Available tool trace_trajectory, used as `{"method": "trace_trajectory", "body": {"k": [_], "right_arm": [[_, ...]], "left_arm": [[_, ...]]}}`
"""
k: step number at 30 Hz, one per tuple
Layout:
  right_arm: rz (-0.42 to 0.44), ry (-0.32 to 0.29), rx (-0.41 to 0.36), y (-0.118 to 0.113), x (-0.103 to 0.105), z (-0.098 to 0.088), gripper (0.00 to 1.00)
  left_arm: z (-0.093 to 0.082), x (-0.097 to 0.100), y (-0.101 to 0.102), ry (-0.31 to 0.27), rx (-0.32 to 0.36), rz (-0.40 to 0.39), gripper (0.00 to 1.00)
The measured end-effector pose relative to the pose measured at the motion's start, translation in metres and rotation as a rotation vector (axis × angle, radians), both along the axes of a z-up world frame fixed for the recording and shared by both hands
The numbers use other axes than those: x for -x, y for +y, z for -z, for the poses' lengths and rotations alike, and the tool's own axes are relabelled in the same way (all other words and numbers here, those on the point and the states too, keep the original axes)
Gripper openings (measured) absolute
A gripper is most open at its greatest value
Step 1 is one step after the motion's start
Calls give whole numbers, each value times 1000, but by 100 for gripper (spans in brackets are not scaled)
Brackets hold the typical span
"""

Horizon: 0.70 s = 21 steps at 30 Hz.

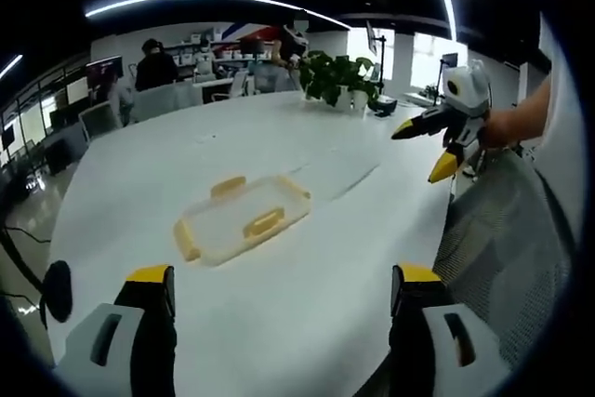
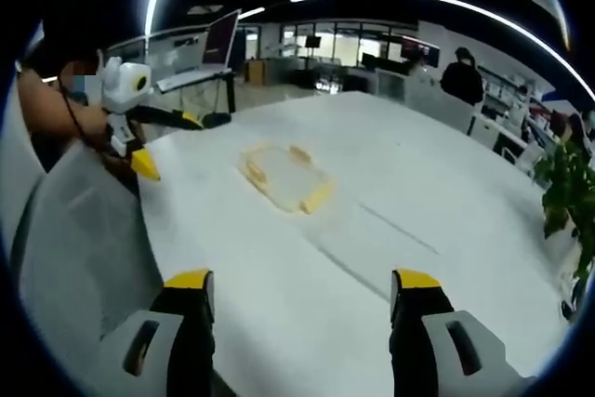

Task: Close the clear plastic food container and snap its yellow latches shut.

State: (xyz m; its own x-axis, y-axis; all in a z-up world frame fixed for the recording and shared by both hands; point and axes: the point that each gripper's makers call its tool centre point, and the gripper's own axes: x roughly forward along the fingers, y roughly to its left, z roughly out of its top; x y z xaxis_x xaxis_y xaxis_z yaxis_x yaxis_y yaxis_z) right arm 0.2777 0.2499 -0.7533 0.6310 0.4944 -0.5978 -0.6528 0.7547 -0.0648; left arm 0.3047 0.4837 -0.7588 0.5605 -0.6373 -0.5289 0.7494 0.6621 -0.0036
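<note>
On the left of the left gripper view, our left gripper (image 1: pixel 279 295) rises from the bottom with its jaws wide apart and nothing between them. Just beyond it the container (image 1: pixel 244 220) lies flat on the white surface (image 1: pixel 139 174), well apart from both grippers. We judge it light, thin-walled clear plastic, likely to slide on the smooth surface if we push it sideways, and springy enough to flex under a hard pinch. The lid looks to sit on it already, though we cannot tell whether it is fully seated. Its yellow latches (image 1: pixel 263 222) sit along the edges: one at the near-left end, one on the far side, one on the right-hand long side. Those are the places to press, one stiff tab at a time, while the other gripper steadies the rim from above. Further right, our right gripper (image 1: pixel 444 141) hangs above the surface's right edge, jaws spread, empty.

In the right gripper view the left gripper (image 2: pixel 153 141) shows at far left, the container (image 2: pixel 284 177) in the middle, and the right gripper (image 2: pixel 302 299) low, jaws apart.
</note>
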Motion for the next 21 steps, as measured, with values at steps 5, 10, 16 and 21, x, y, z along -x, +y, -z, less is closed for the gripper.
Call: {"method": "trace_trajectory", "body": {"k": [5,10,16,21], "right_arm": [[-13,5,4,3,-4,2,78],[-29,2,10,6,-10,3,78],[-49,-1,13,12,-16,1,76],[-66,-8,13,17,-25,-2,74]], "left_arm": [[1,-3,-2,-1,-9,12,97],[1,-8,-3,0,-14,21,97],[0,-12,-3,-2,-31,43,97],[0,-18,-2,0,-42,54,97]]}}
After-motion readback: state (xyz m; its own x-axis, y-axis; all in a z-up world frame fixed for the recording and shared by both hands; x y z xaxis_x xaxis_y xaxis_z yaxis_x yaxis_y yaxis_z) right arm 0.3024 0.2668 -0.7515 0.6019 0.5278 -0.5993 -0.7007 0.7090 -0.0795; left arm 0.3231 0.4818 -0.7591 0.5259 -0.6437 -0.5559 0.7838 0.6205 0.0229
